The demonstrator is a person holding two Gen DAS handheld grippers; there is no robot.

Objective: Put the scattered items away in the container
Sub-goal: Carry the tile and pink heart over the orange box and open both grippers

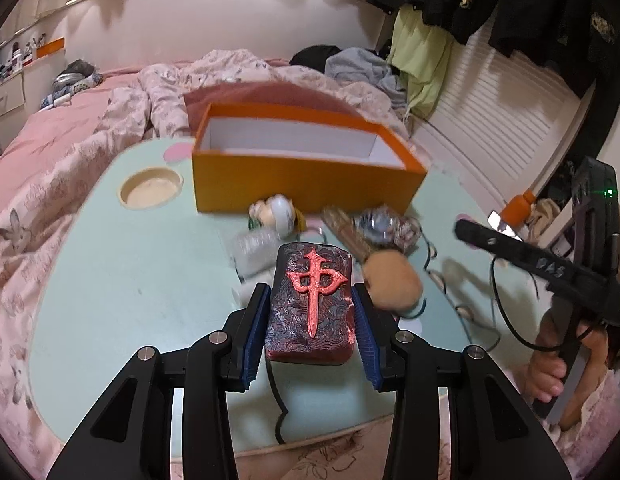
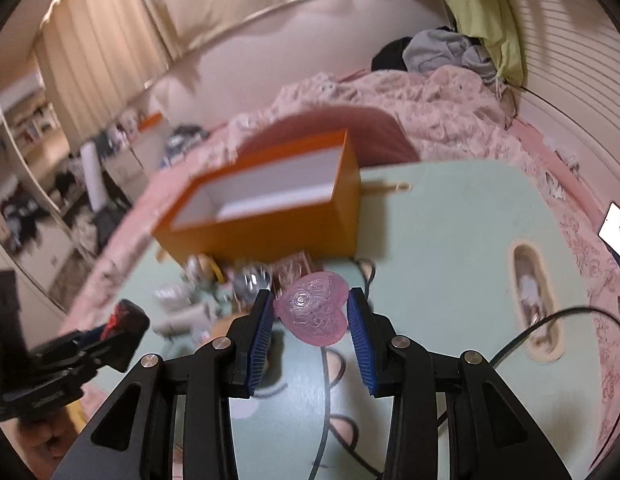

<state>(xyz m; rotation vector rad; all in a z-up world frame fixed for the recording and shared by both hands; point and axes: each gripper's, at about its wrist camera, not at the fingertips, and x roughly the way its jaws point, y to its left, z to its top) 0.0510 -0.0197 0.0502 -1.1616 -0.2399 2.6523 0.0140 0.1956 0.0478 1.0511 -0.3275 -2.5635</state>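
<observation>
We are clamping the left gripper (image 1: 312, 312) on a dark, red-glyphed mahjong-style block (image 1: 312, 304), lifted above the pale green table (image 1: 130, 280). Our right gripper (image 2: 310, 320) is squeezing a pink translucent heart (image 2: 314, 312). The open orange cardboard box (image 1: 302, 176) is sitting ahead, beyond both.

Bed: pink floral quilt (image 1: 62, 184) rumpled from 9 to 12 o'clock; padded headboard (image 1: 214, 20) behind
Curtains: cream drapes (image 2: 110, 40) at 11 o'clock
Wall: white slatted panel (image 1: 506, 120) at 2 o'clock; clothes (image 1: 422, 56) hanging beside it
Table: pale green top (image 1: 122, 280)
</observation>
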